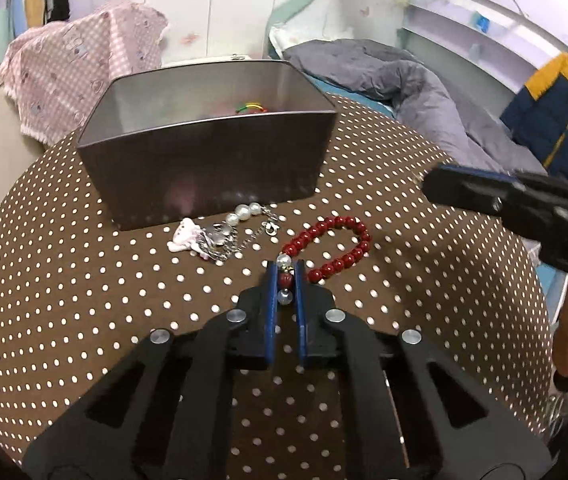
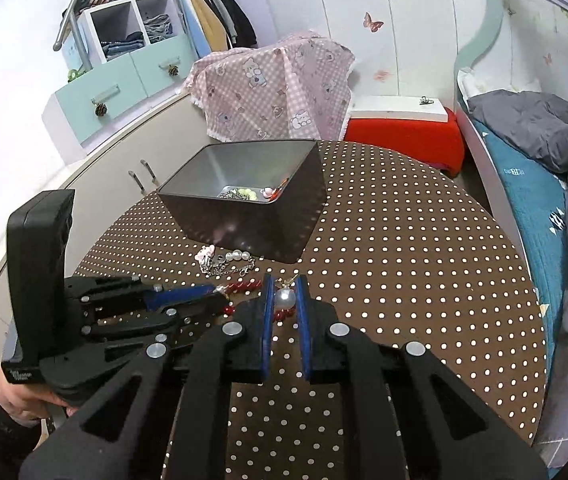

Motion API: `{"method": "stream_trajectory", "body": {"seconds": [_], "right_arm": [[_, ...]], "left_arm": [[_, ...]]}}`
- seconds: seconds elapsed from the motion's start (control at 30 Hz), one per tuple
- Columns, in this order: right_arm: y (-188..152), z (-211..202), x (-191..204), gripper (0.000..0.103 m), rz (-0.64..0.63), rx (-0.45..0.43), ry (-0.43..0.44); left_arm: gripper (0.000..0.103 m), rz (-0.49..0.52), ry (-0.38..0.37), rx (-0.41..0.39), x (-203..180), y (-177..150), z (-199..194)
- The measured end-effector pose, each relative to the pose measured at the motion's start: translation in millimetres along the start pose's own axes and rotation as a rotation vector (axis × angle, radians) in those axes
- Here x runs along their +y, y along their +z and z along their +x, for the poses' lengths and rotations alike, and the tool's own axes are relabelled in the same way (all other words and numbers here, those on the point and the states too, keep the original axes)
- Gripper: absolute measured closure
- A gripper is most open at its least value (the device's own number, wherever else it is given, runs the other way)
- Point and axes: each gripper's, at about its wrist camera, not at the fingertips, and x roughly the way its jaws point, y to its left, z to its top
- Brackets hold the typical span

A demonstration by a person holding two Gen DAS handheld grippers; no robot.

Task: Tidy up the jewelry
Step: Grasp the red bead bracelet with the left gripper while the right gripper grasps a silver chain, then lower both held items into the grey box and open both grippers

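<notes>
Left wrist view: left gripper [image 1: 285, 280] clamped on the end beads of the red bead bracelet [image 1: 337, 245], which lies on the dotted tablecloth [image 1: 84, 300]. Pearl-and-chain pieces [image 1: 224, 234] sit just before the grey tin [image 1: 208, 152]. Right gripper [image 1: 483, 192] intrudes at right, jaws seen side-on, closed.

Right wrist view: right gripper [image 2: 285, 300] pinches a pearl charm [image 2: 285, 299]; left gripper [image 2: 188, 298] beside it, low over the table.

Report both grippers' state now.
Left gripper: shut on the red bead bracelet.
Right gripper: shut on a white pearl-like bead.
</notes>
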Motion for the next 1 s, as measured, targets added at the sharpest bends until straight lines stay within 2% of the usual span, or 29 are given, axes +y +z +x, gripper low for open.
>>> {"method": "stream_trajectory", "body": {"seconds": [0.1,0.33,0.7,1.0], "right_arm": [[0,-2,1,0.094,-0.003,-0.003,0.001],[3,-9,3,0.094,-0.011,-0.015,0.003],[32,-34,22,0.094,-0.057,-0.089,0.031],[76,-48,43,0.094,-0.137,-0.166,0.038]], "left_arm": [[0.095,-0.032,-0.034,0.0,3,-2,-2],[0.095,-0.065,-0.061,-0.036,10,-5,-21],[0.095,-0.094,-0.054,-0.206,25,12,-95],[0.095,-0.105,-0.027,-0.343,52,40,-142]]}}
